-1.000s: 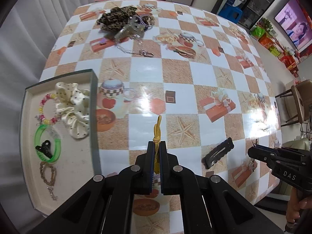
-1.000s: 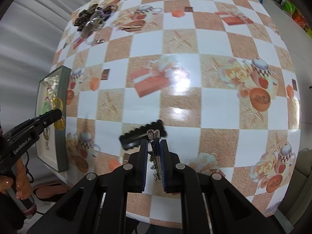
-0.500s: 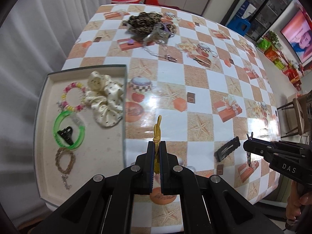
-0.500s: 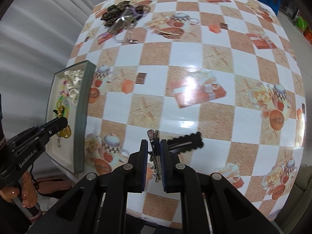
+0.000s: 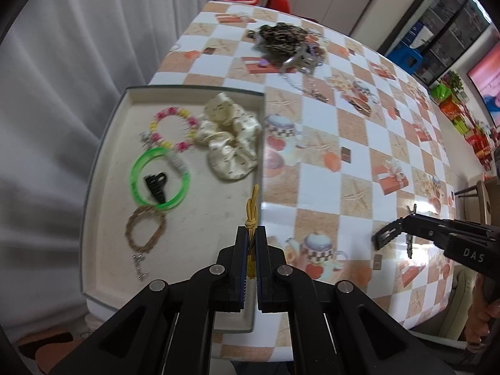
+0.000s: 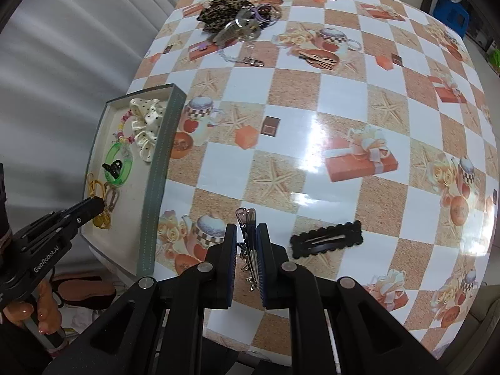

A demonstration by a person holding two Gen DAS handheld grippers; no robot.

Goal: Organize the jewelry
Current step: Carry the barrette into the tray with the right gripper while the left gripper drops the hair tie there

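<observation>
My left gripper (image 5: 250, 232) is shut on a yellow elastic hair tie (image 5: 252, 211) and hangs over the right part of the shallow tray (image 5: 103, 143). In the tray lie a cream scrunchie (image 5: 231, 139), a pink and yellow bead bracelet (image 5: 170, 129), a green bangle (image 5: 161, 181) around a small black clip (image 5: 155, 186), and a brown braided bracelet (image 5: 145, 229). My right gripper (image 6: 247, 229) is shut on a silver metal hair clip (image 6: 248, 243) above the table. A black scalloped snap clip (image 6: 326, 239) lies on the table to its right.
At the table's far end sits a pile (image 6: 237, 18) with a leopard scrunchie, rings and a silver chain. The tray stands at the table's left edge (image 6: 137, 68) beside a grey curtain. A chair (image 5: 482, 193) and shelves stand to the right.
Both grippers have moved left with their loads. The left one now hangs over the tray instead of the tablecloth. The black snap clip has passed to the right of the right gripper.
</observation>
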